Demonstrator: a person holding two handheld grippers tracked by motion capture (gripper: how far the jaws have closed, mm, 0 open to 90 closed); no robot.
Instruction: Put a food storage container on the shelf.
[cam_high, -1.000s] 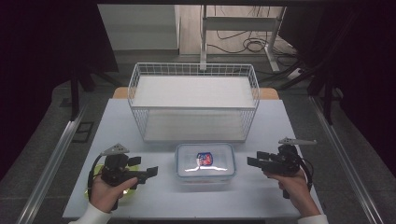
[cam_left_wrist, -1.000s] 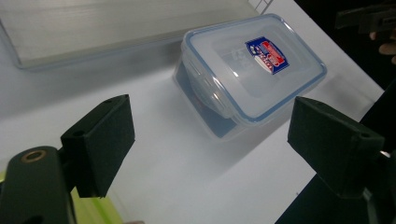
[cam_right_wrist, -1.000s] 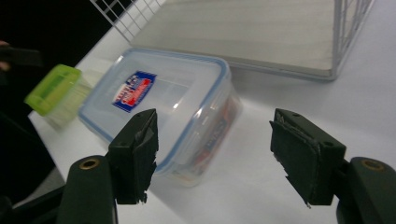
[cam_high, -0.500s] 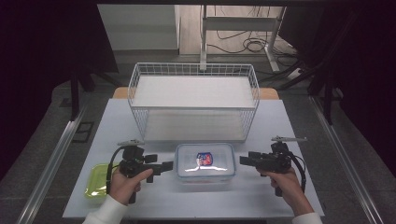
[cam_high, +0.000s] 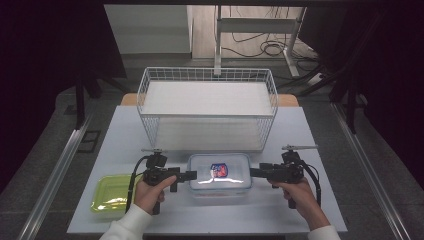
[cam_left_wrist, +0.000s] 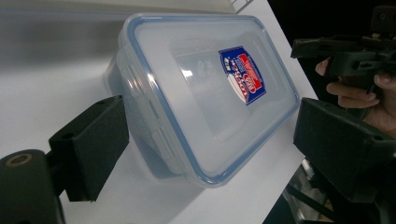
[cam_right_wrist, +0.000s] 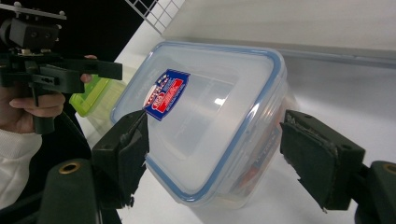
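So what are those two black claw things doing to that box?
A person holds a hand-held gripper in each hand, one at each end of the lidded plastic box on the table. The left hand-held gripper and the right hand-held gripper are both open, their jaws around the box's ends without squeezing. The right one's jaws have just been opening.

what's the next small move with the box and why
Probably ease both tongs inward until the pads meet the box: the left tongs and right tongs flank its short ends, open, with gaps on either side in both gripper views.

High view over table (cam_high: 320, 130) — gripper views close, facing, sharing container (cam_high: 220, 172).
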